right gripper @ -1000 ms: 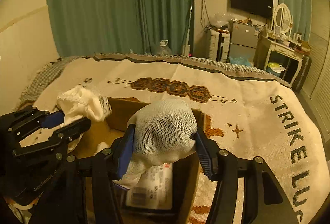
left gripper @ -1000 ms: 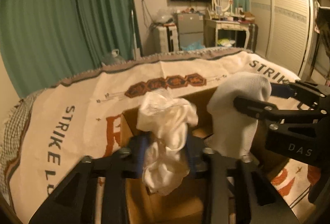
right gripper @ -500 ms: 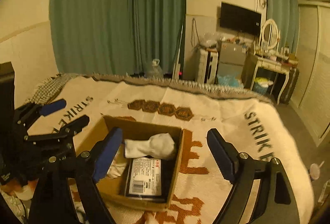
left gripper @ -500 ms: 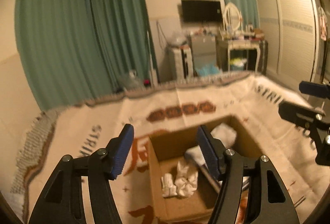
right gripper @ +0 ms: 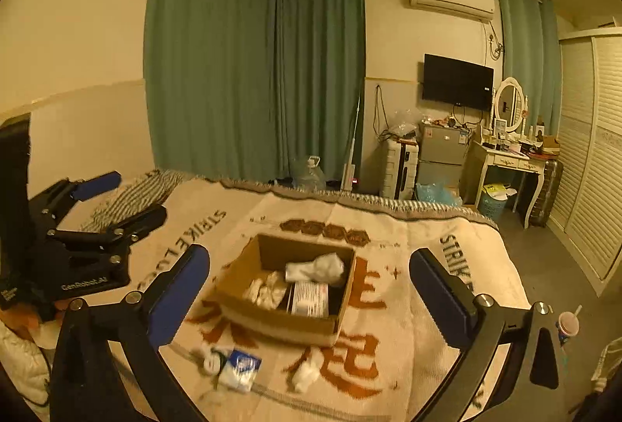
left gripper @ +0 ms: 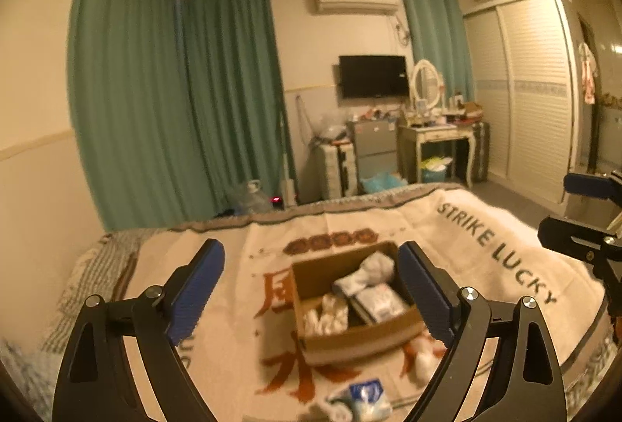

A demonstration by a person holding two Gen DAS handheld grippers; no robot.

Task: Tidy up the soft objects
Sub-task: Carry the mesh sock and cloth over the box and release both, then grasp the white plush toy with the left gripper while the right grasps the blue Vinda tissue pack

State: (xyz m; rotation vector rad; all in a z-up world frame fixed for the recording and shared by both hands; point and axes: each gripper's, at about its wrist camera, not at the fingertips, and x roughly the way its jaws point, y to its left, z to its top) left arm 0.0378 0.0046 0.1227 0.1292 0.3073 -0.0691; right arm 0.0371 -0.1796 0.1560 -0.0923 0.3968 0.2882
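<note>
Left gripper [left gripper: 311, 284] and right gripper [right gripper: 309, 289] hang spread wide and empty above the cardboard box [right gripper: 272, 317] on the blanket [right gripper: 408, 239]; a white sock [right gripper: 317, 266] and what looks like crumpled cloth [right gripper: 268, 288] lie inside

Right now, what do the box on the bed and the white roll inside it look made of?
The box looks like plain brown corrugated cardboard, matte, with raw open flaps. The white roll looks like soft knit fabric, probably a sock, slumped and wrinkled; the weave is too blurred to confirm.

Matt cardboard box [right gripper: 272, 321] — woven blanket [right gripper: 408, 344]
</note>
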